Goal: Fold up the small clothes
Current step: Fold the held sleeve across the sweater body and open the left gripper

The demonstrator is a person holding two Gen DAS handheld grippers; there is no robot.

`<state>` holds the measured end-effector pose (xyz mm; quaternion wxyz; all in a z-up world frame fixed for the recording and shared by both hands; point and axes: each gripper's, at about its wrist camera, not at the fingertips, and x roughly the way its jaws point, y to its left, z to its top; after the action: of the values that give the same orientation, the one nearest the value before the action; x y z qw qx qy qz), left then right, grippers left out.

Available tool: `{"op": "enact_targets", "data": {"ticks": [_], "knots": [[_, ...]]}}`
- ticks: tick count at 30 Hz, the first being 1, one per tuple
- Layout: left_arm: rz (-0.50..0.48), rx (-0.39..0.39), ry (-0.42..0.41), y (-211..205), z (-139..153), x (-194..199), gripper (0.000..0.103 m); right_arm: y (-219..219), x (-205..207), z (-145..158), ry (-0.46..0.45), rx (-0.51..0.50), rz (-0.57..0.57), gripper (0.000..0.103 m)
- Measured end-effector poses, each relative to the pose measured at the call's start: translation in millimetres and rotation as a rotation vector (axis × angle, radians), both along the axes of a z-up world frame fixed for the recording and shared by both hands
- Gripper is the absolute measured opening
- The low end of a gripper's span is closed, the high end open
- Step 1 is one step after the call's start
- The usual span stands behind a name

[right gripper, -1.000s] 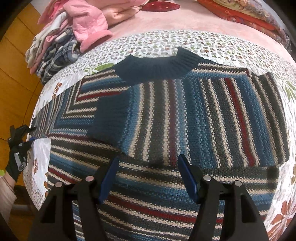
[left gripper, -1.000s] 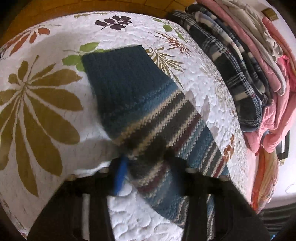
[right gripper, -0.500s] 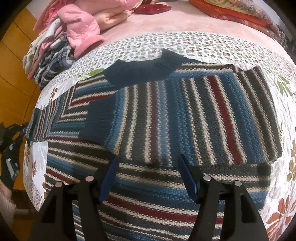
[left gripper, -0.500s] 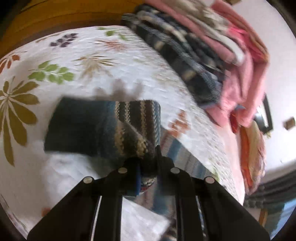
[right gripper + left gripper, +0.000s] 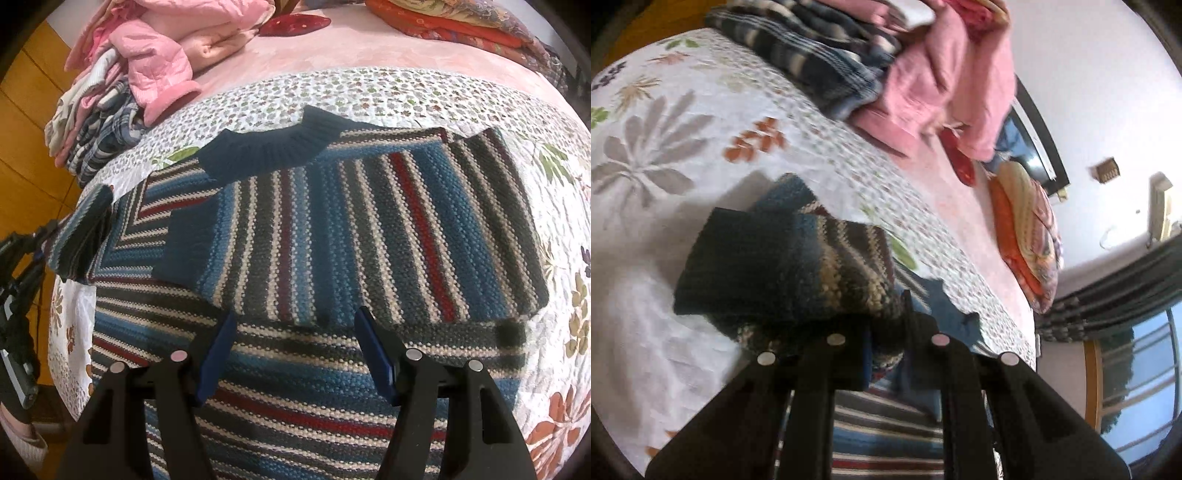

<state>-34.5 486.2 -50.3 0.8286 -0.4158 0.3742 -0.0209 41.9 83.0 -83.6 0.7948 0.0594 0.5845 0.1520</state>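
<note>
Quilted bed | left gripper clamps sweater sleeve | right gripper agape over sweater

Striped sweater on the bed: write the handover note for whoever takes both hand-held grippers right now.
Left hand-held gripper: shut on the sweater's left sleeve, lifted off the quilt.
Right hand-held gripper: open, holding nothing, above the sweater body.
Striped sweater: spread on the quilt, collar at the far side. The right sleeve lies folded across the chest.
Left: lay the left sleeve across the body, then fold the body.
</note>
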Motion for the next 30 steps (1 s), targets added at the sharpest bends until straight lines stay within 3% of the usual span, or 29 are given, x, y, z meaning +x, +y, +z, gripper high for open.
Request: {"op": "enact_targets", "data": {"ticks": [6,13,21,24,27,30], "knots": [[-0.045,0.011,0.000,-57.8,-11.1,16.3,0.012,-9.2,-7.0,-3.3,0.009,0.003,-0.012,0.066],[-0.107,0.038,0.068,-102.1,-52.1,38.2,0.012,-20.5,-10.7,-0.8,0.004,-0.005,-0.021,0.066],[-0.142,0.038,0.150,-111.4,-89.6,42.3,0.014,-27.2,-8.8,0.9,0.008,0.004,-0.043,0.066],[-0.163,0.033,0.156,-105.6,-84.9,37.1,0.016,-22.7,-4.3,2.1,0.014,0.023,-0.044,0.066],[-0.211,0.044,0.146,-98.3,-68.6,15.8,0.025,-12.9,3.7,6.4,0.014,0.047,-0.032,0.066],[-0.246,0.100,0.119,-81.2,-46.7,-14.5,0.027,5.1,17.2,15.6,0.008,0.092,0.002,0.066]]}}
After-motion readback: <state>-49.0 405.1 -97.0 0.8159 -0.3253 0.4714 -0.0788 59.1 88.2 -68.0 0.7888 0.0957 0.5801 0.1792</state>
